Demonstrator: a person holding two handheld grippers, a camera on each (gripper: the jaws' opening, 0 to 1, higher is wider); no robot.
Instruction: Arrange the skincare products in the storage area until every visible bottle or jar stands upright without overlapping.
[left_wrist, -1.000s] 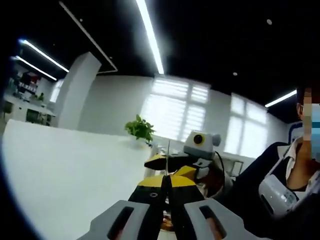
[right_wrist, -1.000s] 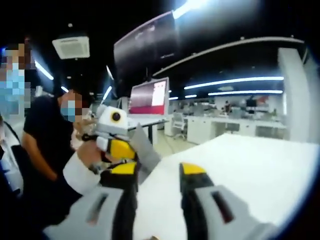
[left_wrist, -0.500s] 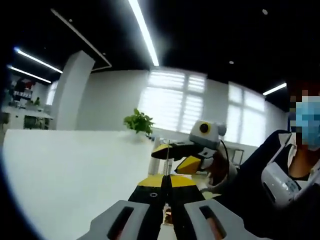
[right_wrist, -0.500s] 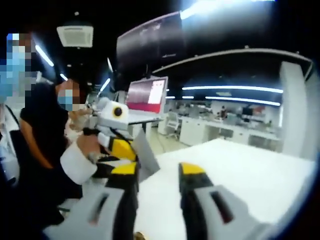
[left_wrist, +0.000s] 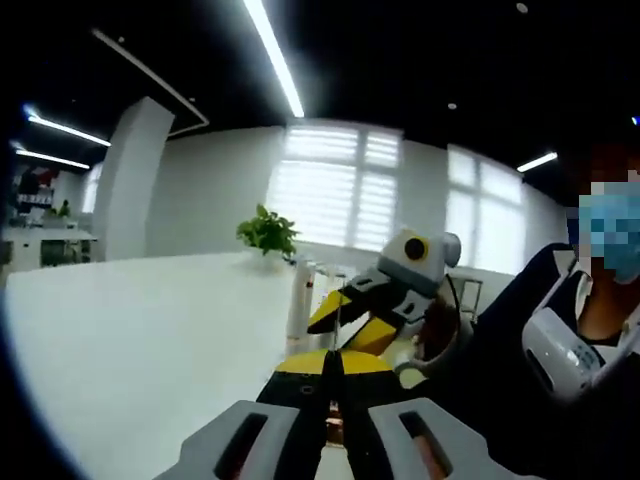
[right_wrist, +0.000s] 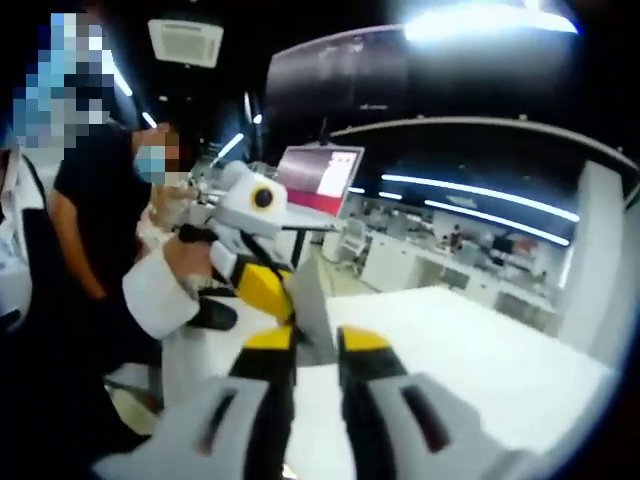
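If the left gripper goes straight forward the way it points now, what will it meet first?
Probably the right gripper, which sits just beyond the left gripper along that line. A white bottle-like object stands slightly aside. Depth is unclear in this fisheye view.

Our left gripper (left_wrist: 335, 365) rises at lower centre, jaws pressed together; our right gripper (right_wrist: 315, 345) shows jaws narrowly apart, nothing between.
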